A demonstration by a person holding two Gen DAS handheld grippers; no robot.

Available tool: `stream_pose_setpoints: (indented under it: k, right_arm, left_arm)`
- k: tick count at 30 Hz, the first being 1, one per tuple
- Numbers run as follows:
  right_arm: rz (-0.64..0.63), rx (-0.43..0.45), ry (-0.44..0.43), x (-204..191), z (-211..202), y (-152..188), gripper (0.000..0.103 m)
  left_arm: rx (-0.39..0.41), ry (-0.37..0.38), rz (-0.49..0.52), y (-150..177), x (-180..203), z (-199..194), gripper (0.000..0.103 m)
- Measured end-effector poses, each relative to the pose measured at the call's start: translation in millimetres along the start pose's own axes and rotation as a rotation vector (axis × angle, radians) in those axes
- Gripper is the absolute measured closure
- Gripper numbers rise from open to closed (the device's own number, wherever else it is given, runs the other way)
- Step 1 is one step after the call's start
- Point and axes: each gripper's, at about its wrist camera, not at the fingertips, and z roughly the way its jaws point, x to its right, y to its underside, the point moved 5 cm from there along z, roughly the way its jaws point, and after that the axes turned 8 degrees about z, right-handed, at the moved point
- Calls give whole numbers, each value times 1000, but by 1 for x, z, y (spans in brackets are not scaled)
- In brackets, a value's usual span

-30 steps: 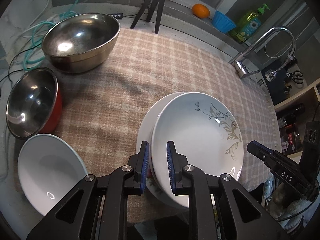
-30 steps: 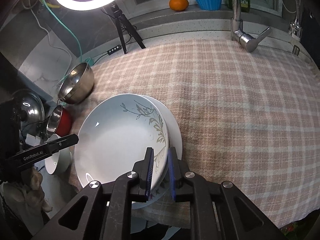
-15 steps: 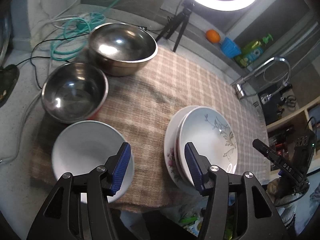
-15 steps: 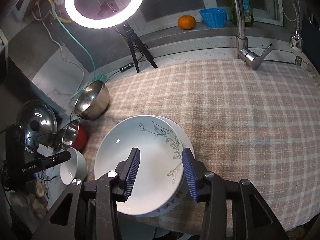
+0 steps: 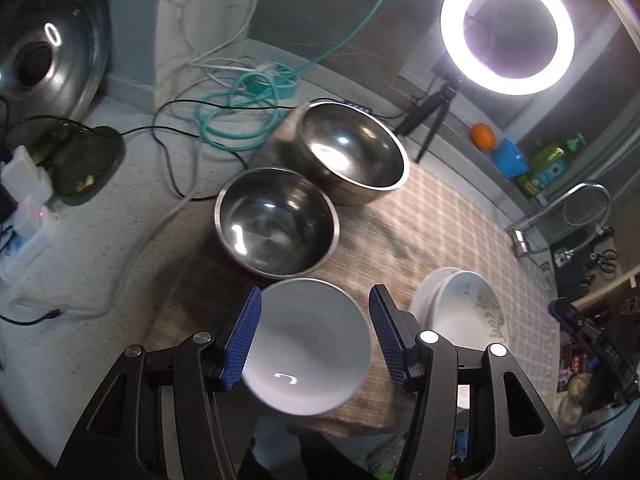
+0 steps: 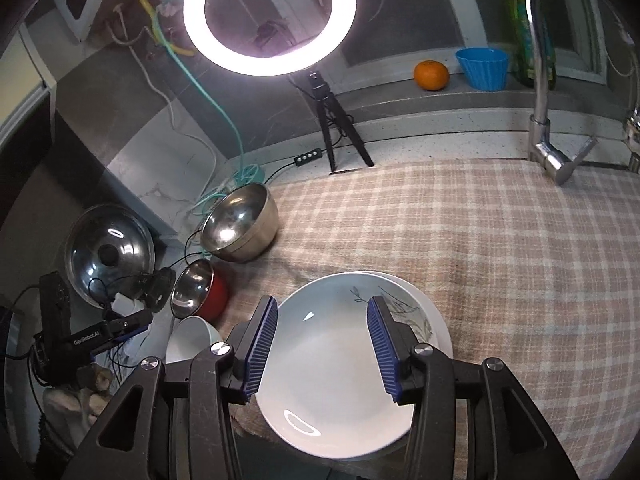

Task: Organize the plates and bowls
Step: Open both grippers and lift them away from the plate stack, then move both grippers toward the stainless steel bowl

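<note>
In the left wrist view, a domed glass pot lid [image 5: 44, 46] leans at the upper left, with a dark green dish [image 5: 80, 162] holding a few small scraps below it on the speckled grey counter [image 5: 120, 248]. Toward the centre, three empty bowls run in a diagonal line along the edge of the beige checked cloth [image 5: 440, 216]: a large stainless steel bowl [image 5: 352, 156] farthest up, a smaller steel bowl with a red outside [image 5: 276, 224] just beside it, and a plain white ceramic bowl [image 5: 306, 346] nearest the camera at lower centre. The left gripper [image 5: 316, 336] hovers over that white bowl with its blue ribbed jaws spread wide on either side of the rim, released and pressing on nothing. At the right, a white plate with a grey leaf pattern [image 5: 470, 312] lies stacked on another white plate [image 5: 424, 300], both empty. In the right wrist view, the pot lid [image 6: 108, 254] sits at middle left, the same three bowls climb from the white one [image 6: 192, 338] at lower left to the red-sided one [image 6: 200, 294] and the large steel one [image 6: 240, 222], and the lit ring lamp [image 6: 270, 16] glows at top centre. The right gripper [image 6: 322, 348], at lower centre above the leaf-patterned plate [image 6: 332, 368], has its jaws opening and grips nothing. At the upper right, an orange [image 6: 431, 75] and an empty blue ribbed cup [image 6: 482, 68] sit on the ledge beside the chrome tap [image 6: 544, 80].
</note>
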Motion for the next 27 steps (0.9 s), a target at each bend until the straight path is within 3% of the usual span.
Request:
stream_pose_setpoints:
  k: [7, 10, 20, 27]
  right_arm:
    - [-131, -41, 18, -39, 7, -18, 60]
    - [-143, -57, -12, -52, 9, -29, 60]
    - [-229, -78, -33, -85, 32, -78, 60]
    - [-176, -179, -44, -78, 88, -92, 73]
  left_arm:
    - [37, -64, 10, -14, -15, -9, 48]
    - [61, -64, 26, -24, -14, -14, 48]
    - [43, 57, 1, -67, -6, -2, 52]
    - [5, 22, -10, -91, -10, 29, 66]
